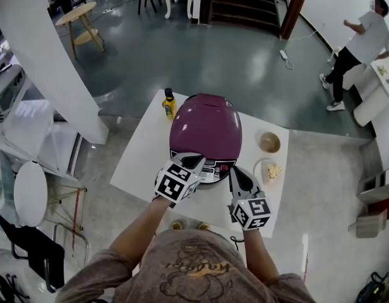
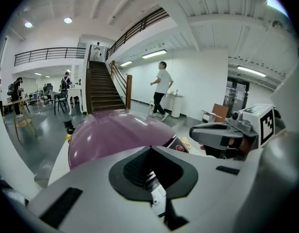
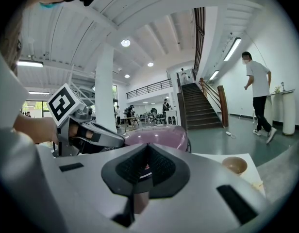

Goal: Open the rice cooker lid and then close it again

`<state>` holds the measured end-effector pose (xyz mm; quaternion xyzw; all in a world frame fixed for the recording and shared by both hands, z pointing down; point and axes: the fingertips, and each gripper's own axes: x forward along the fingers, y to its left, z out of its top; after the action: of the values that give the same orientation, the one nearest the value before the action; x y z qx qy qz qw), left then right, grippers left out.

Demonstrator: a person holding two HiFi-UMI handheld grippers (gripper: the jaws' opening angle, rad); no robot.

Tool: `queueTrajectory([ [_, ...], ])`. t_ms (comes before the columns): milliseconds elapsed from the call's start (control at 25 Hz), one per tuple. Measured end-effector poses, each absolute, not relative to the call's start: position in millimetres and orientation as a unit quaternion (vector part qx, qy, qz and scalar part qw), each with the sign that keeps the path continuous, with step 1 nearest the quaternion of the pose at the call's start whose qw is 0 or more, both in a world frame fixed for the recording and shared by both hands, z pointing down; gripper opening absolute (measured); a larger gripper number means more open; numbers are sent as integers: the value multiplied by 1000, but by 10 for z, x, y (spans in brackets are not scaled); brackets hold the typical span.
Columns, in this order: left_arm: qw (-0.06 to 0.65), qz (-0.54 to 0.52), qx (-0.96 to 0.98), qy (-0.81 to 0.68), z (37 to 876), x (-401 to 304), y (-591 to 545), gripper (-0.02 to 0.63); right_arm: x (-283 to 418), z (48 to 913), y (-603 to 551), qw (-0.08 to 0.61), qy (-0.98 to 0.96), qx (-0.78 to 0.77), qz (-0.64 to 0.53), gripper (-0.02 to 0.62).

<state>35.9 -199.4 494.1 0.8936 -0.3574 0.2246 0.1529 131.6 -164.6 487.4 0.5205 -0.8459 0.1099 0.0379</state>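
Note:
A purple rice cooker stands on the white table with its domed lid down. Its control panel faces me. My left gripper is shut with nothing between the jaws, its tips at the cooker's front lip just above the panel; whether they touch I cannot tell. In the left gripper view the lid fills the space just beyond the closed jaws. My right gripper is shut and empty, beside the panel's right end. In the right gripper view the cooker lies ahead, left of the jaws.
A yellow bottle stands behind the cooker on the left. A brown bowl and a plate of food sit to the cooker's right. A person walks on the floor far right, near stairs.

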Motion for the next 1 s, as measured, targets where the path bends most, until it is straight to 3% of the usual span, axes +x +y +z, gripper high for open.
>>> queueTrajectory([
  [1000, 128, 151, 912, -360, 4330, 376, -2126, 20, 1291, 4867, -1730, 39, -849, 516, 105, 2],
])
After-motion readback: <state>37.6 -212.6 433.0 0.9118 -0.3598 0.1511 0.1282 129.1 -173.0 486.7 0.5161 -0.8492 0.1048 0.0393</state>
